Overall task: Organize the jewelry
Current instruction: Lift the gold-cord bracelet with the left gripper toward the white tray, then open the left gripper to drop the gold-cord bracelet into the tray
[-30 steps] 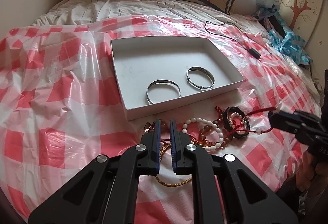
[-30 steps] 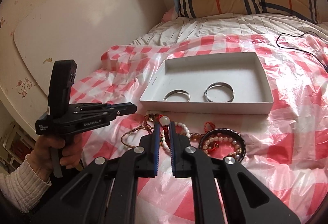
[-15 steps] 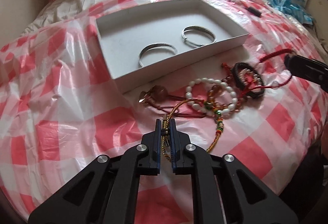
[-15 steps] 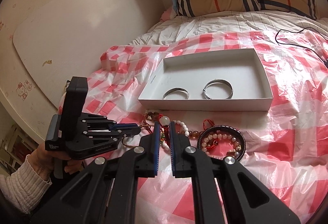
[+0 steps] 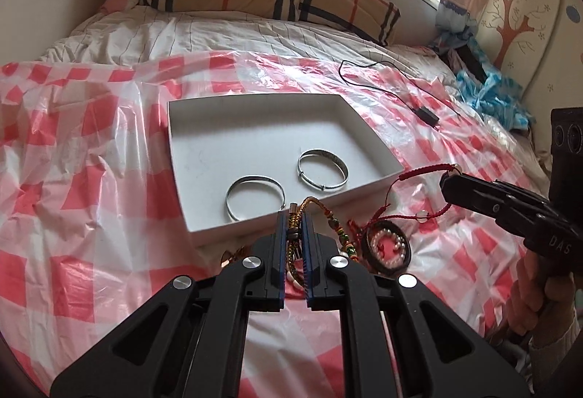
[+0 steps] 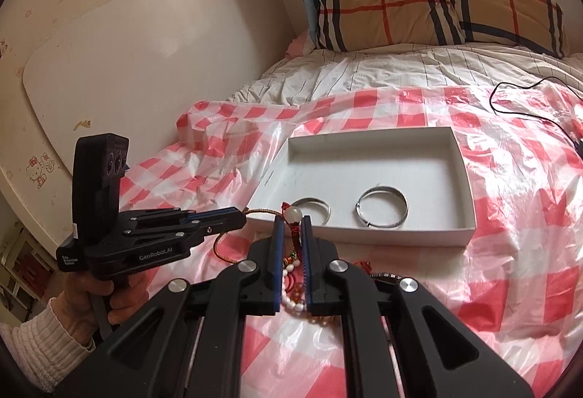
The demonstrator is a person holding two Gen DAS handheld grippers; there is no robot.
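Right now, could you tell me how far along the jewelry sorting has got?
Done: two silver bangles lie in the white box. In hand: left gripper pinches a braided gold cord; right gripper pinches a red cord bracelet. Left: the bead tangle.

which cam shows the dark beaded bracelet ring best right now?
Left wrist. The dark beaded bracelet lies in full view there, a black ring with pale beads inside, right of the left gripper. In the right wrist view only a sliver of it shows behind the right gripper.
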